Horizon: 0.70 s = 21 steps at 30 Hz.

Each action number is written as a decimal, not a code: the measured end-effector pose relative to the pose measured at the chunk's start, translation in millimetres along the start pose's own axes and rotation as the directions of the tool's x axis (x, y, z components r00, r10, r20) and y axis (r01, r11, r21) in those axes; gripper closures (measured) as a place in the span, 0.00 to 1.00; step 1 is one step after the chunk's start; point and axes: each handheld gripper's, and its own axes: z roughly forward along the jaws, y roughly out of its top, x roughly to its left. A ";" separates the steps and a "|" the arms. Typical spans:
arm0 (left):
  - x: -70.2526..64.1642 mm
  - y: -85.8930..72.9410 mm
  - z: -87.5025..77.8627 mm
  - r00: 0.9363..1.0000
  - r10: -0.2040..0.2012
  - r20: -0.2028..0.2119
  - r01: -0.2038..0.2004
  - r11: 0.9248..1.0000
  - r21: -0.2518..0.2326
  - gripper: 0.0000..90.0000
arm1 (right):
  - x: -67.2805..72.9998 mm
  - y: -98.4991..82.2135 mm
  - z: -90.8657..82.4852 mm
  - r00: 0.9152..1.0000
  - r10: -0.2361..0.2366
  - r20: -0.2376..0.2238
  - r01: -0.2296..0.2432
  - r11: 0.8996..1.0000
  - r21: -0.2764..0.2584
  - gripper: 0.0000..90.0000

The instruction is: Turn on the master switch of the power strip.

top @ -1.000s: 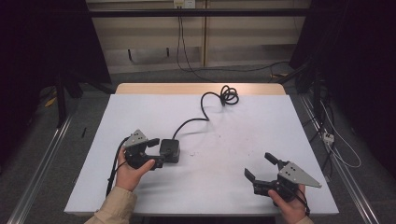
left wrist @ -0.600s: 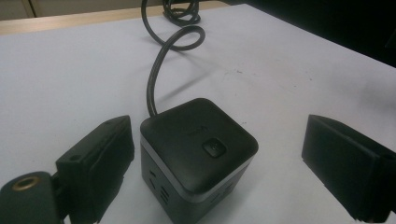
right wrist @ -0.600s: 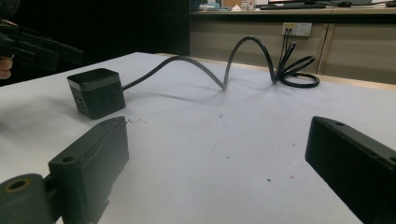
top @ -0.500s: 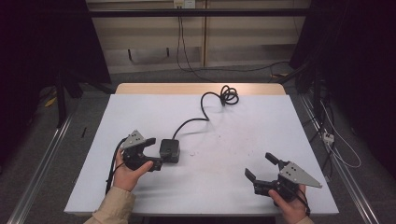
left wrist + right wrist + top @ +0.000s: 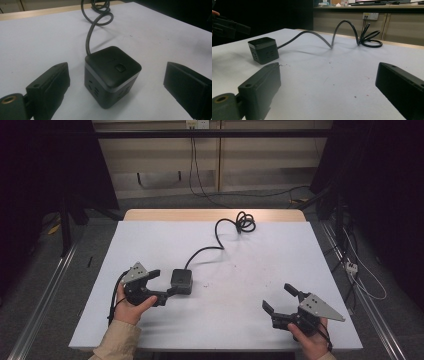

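One black socket cube [image 5: 181, 280] sat on the white table [image 5: 150, 240], left of the table's middle and toward the person's edge. It stood upright, its flat top with a single small button facing up, as the left gripper view showed, and socket holes on its side walls. Being a cube, it had no clear long axis. One dark cable [image 5: 215, 242] left the cube's far side and ran away from the person toward the table's far edge, where it ended in a loose coil [image 5: 245, 222].

There were two grippers. The left gripper [image 5: 162, 284] lay just beside the cube on its left; its jaws had just been opening and stood wide, with the cube between them but apart from both pads. The right gripper [image 5: 280, 299] rested well right of the cube, jaws spread wide with nothing between them.
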 end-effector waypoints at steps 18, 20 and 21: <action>6.2 -5.3 -8.0 1.000 -0.010 -0.013 0.010 1.000 0.005 0.08 | -1.0 -0.1 -0.5 1.000 -0.003 -0.001 0.003 1.000 0.001 0.06; 6.5 -5.8 -8.9 1.000 -0.012 -0.014 0.012 1.000 0.004 0.08 | -1.0 -0.1 -0.7 1.000 -0.004 0.000 0.004 1.000 0.002 0.06; 7.0 -6.2 -9.6 1.000 -0.013 -0.011 0.013 1.000 0.002 0.08 | -1.1 -0.3 -0.6 1.000 -0.003 0.000 0.003 1.000 0.003 0.06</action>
